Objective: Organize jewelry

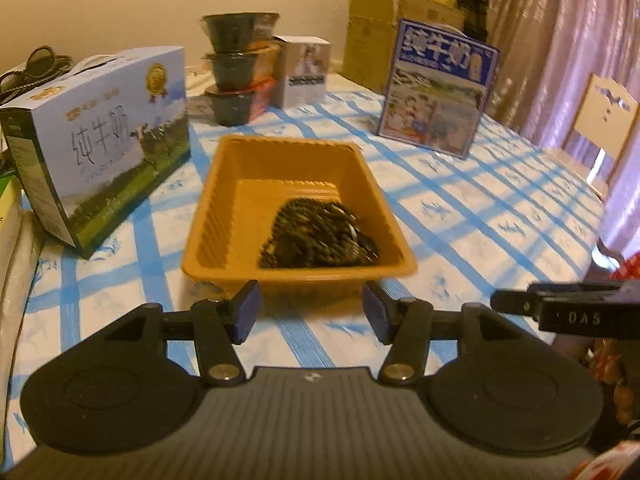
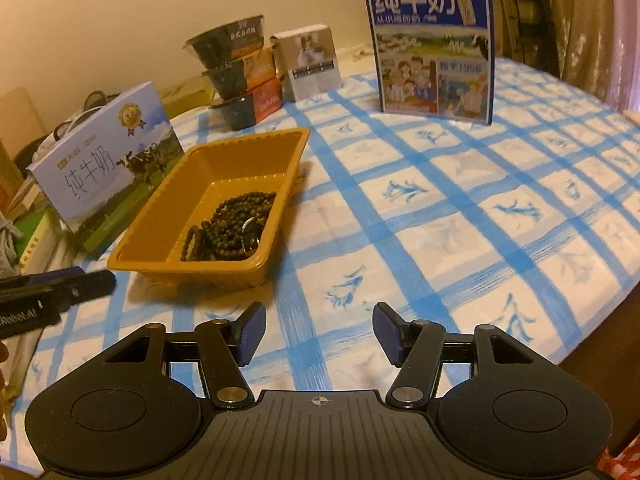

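Note:
An orange plastic tray (image 1: 224, 216) (image 2: 160, 216) sits on the blue-checked tablecloth. A heap of dark bead strands (image 1: 316, 236) (image 2: 232, 228) lies in its near right corner. My left gripper (image 1: 312, 312) is open and empty, just in front of the tray's near rim. My right gripper (image 2: 318, 332) is open and empty, over bare cloth to the right of the tray. Part of the right gripper shows at the right edge of the left wrist view (image 1: 560, 304), and part of the left gripper at the left edge of the right wrist view (image 2: 56, 292).
A milk carton box (image 1: 100, 136) (image 2: 108, 160) stands left of the tray. Stacked dark bowls (image 1: 236, 68) (image 2: 232, 76) and a small white box (image 1: 304, 72) (image 2: 312, 64) stand behind it. A blue milk box (image 1: 436, 88) (image 2: 432, 48) stands far right. A chair (image 1: 600, 120) is past the table edge.

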`<state>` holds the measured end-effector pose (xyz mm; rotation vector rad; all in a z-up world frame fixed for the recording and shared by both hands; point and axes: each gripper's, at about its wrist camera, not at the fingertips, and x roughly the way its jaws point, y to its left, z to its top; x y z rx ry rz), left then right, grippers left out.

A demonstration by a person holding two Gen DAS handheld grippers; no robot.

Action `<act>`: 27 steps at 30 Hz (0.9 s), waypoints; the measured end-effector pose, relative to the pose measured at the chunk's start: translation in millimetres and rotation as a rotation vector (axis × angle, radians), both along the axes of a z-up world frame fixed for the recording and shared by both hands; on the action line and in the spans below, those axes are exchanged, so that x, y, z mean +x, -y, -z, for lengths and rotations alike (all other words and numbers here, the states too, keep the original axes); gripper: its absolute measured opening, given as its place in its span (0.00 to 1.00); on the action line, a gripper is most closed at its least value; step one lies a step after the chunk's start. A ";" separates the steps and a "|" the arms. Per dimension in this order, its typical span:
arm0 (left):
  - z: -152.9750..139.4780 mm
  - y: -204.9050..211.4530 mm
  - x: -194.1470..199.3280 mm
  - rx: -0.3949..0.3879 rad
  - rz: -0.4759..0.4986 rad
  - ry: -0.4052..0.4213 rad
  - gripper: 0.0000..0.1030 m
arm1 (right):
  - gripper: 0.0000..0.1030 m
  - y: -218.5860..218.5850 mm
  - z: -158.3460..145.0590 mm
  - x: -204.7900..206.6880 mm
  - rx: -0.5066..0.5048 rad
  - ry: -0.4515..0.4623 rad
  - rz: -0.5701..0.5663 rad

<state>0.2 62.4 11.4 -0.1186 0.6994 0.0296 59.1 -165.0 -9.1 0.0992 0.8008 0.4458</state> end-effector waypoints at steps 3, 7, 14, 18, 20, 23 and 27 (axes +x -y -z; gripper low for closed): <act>0.1 12.4 -7.0 0.000 0.018 -0.018 0.52 | 0.58 3.2 -1.8 -9.2 0.015 -0.013 0.002; 0.7 26.5 -13.0 0.009 0.053 -0.039 0.54 | 0.58 8.1 -2.7 -19.4 0.005 -0.015 0.010; 1.1 38.1 -15.9 0.027 0.067 -0.057 0.60 | 0.58 21.8 0.4 -27.2 0.031 -0.051 0.045; 3.8 42.2 -14.9 0.038 0.075 -0.068 0.60 | 0.58 27.7 2.8 -29.1 0.048 -0.067 0.057; 6.2 44.4 -14.2 0.041 0.082 -0.078 0.60 | 0.58 27.7 3.6 -31.2 0.051 -0.068 0.059; 10.0 47.0 -13.4 0.044 0.086 -0.089 0.60 | 0.58 26.5 4.7 -33.8 0.048 -0.070 0.053; 12.0 49.6 -13.4 0.041 0.089 -0.092 0.60 | 0.58 26.9 5.7 -34.3 0.049 -0.071 0.050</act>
